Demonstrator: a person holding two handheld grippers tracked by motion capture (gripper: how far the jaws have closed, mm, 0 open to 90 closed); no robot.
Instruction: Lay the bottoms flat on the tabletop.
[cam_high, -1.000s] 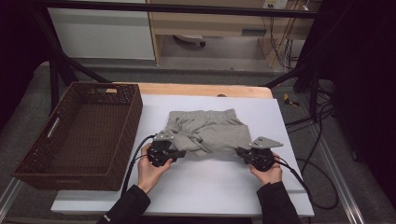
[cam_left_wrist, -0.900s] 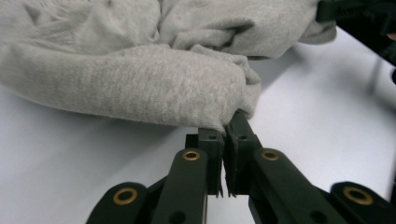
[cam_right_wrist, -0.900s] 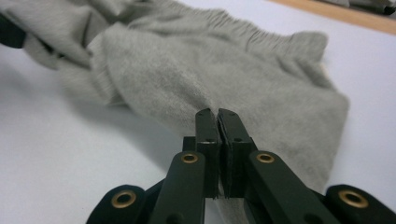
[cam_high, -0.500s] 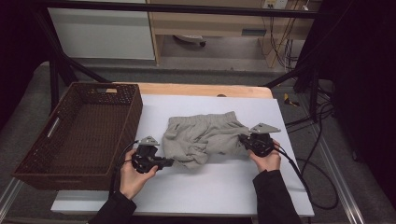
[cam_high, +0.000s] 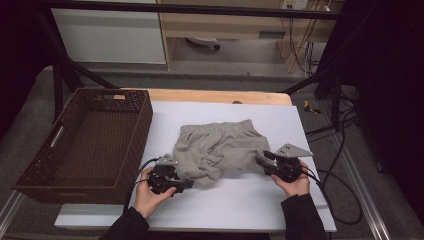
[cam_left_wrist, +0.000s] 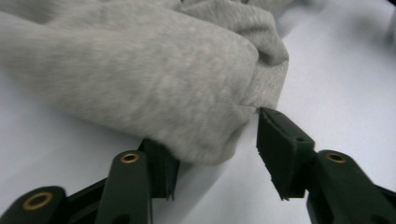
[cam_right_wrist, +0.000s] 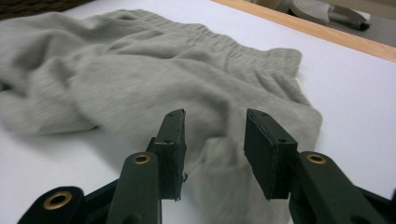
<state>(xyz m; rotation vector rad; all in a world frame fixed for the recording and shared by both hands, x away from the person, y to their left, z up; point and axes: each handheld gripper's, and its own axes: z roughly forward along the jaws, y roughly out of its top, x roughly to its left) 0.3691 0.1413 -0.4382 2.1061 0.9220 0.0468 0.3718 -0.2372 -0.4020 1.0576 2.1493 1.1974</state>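
Note:
A grey pair of shorts (cam_high: 220, 148) lies crumpled in the middle of the white table (cam_high: 240, 207), waistband toward the far side. My left gripper (cam_high: 186, 184) is at the cloth's near left corner, pointing right. In the left gripper view it (cam_left_wrist: 212, 137) is open, with a rolled fold of the shorts (cam_left_wrist: 140, 79) bulging between the jaws and resting over the left one. My right gripper (cam_high: 261, 159) sits at the cloth's near right edge. In the right gripper view it (cam_right_wrist: 215, 119) is open just above the edge of the shorts (cam_right_wrist: 140, 74), gripping nothing.
A dark brown wicker basket (cam_high: 145, 117) stands on the table's left side, close to my left hand. A wooden strip (cam_high: 210, 95) runs along the table's far edge. Cables (cam_high: 340, 200) trail off the right side.
Both grippers pulled apart, the left one down and left, the right one up and right. They have come back to the cloth's near corners, and the shorts lie reshaped.

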